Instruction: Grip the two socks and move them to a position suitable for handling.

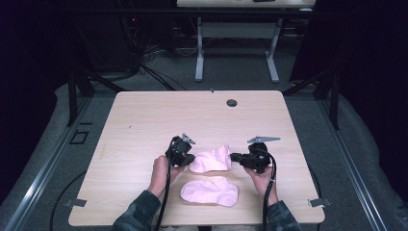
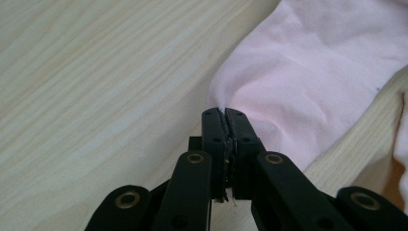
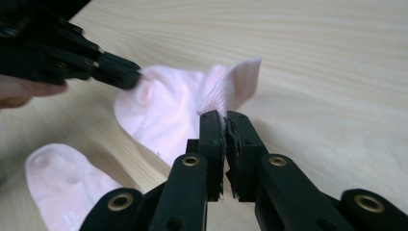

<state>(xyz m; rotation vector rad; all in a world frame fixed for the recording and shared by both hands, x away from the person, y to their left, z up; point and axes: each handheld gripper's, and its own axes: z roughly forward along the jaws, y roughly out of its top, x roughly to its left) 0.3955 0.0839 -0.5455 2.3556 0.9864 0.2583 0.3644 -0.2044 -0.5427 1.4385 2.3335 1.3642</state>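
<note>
Both ends of upper pink sock (image 1: 210, 160) pinched: left gripper (image 1: 188, 159) jaws clamped on one end, right gripper (image 1: 234, 157) jaws on ribbed cuff. Second pink sock (image 1: 210, 191) flat on tabletop (image 1: 159, 115), untouched; pairing likely yet to come

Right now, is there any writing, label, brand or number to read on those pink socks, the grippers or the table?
None can be read.
Far pink sock, held at its two ends by the left gripper and right gripper: plain, no print.
Near pink sock: faint pale dots on its sole, no letters.
Wooden table: bare wood grain, no label.
</note>
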